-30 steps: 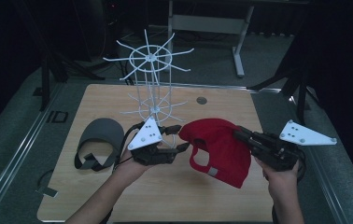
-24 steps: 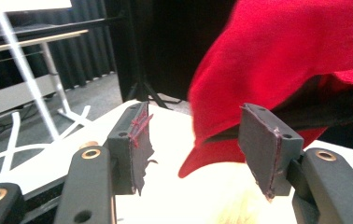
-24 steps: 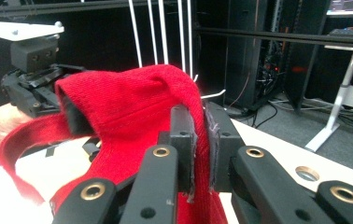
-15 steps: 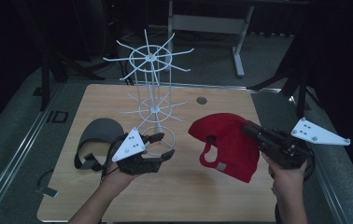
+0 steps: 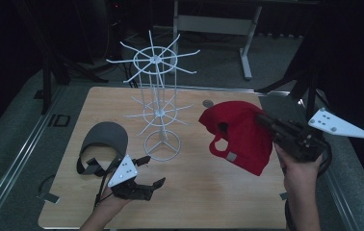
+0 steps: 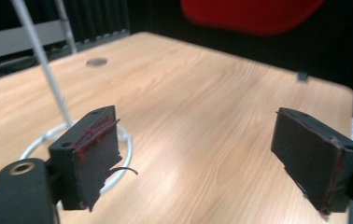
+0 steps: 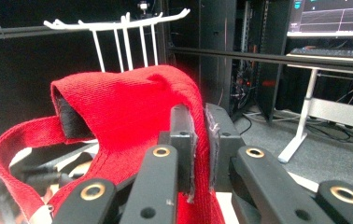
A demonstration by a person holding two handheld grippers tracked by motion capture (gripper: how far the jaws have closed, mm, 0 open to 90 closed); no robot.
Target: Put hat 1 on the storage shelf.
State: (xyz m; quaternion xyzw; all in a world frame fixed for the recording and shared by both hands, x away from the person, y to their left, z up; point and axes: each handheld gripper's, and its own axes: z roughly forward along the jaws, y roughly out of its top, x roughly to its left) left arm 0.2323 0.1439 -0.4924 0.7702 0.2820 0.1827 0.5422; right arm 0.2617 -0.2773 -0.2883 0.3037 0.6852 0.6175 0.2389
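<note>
Right gripper point(image 7: 201, 140) clamped on the red cap point(image 7: 132, 107)

The two black jaws pinch a fold of red fabric (strap looping out toward 8 o'clock); the white wire rack point(image 7: 118, 28) rises at 11 o'clock, a monitor point(image 7: 333, 16) glows at 1 o'clock.

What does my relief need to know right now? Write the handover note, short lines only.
Right gripper: shut on the red cap, its fingers pinching the fabric; cap held up over the table's right side, its strap loop hanging free.
Left gripper: open and empty, low over the wooden table near its front edge, close to the base ring of the white wire rack.
Grey visor: lying on the table, left of the rack.
Done: cap picked up.
Left: probably hang the cap on a rack arm, then the visor; nothing hangs there yet.
</note>
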